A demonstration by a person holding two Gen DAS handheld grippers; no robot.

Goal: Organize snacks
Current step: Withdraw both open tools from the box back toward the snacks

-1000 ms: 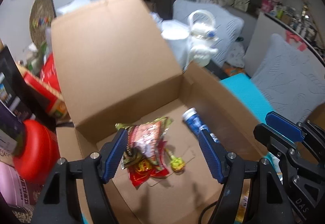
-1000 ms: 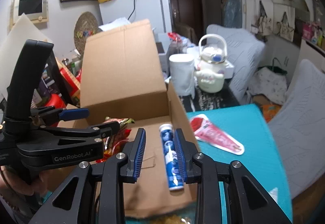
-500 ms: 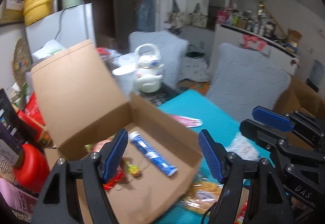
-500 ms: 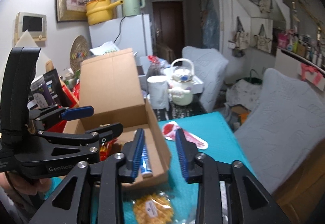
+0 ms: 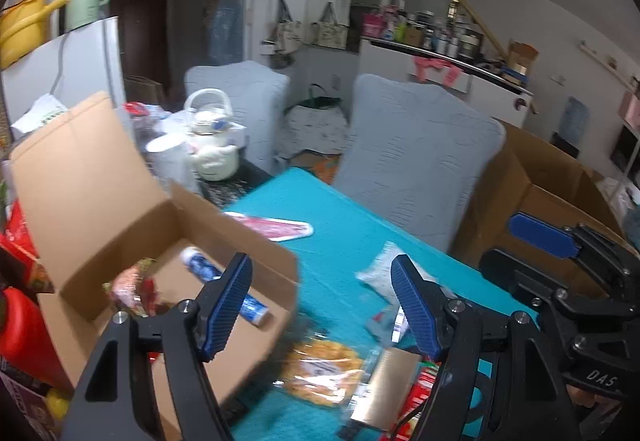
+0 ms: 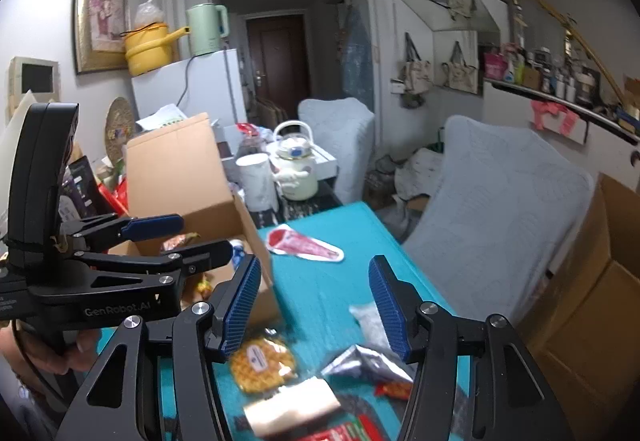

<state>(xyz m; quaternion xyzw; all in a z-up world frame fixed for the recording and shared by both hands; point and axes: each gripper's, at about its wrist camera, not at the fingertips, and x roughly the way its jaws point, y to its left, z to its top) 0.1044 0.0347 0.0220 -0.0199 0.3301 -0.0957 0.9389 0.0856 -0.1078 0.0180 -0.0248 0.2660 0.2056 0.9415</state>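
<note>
Along the left edge of the teal surface sits the open cardboard box, lid flap upright, holding a blue tube and red wrapped snacks. Toward the near edge lie a round waffle pack, a silver pouch and a tan packet; a red-and-white wedge packet lies mid-surface near the far edge. Left hand-held gripper hovers released, nothing between its pads. Right hand-held gripper is opening, likewise empty, above the loose snacks.
</note>
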